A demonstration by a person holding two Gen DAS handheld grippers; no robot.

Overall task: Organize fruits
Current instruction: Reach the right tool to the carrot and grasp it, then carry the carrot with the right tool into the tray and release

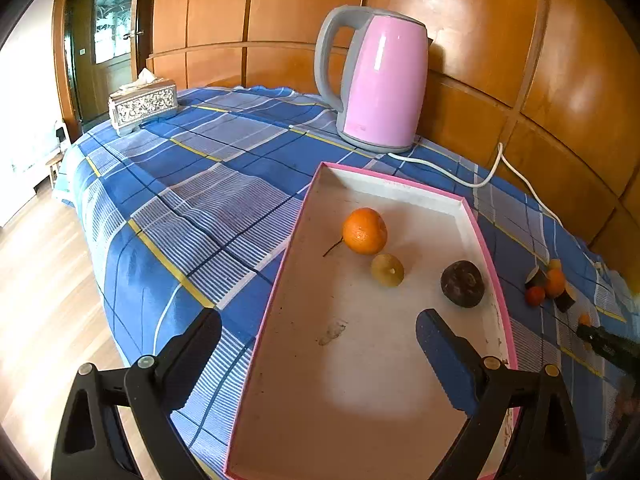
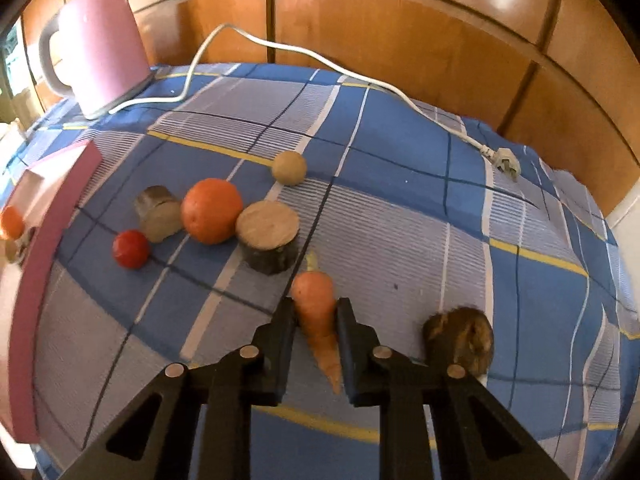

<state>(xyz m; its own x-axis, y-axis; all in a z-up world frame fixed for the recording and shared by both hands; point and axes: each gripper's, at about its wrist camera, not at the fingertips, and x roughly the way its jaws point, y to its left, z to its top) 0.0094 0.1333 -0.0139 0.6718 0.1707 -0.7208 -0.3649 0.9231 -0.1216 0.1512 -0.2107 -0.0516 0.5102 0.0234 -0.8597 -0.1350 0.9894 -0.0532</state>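
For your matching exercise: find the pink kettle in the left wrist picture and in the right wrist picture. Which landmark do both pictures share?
Left wrist view: the pink kettle stands upper centre-right, behind the pink-rimmed tray.
Right wrist view: the pink kettle sits in the upper left corner, its spout cut off by the top edge.
Shared landmark: the white power cord trailing from the kettle across the blue plaid cloth.

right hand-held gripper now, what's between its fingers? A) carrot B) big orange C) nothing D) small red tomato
A: the right hand-held gripper has its two black fingers closed against the sides of the tapered orange carrot. The large round orange and the small red tomato lie apart from it on the blue plaid tablecloth.
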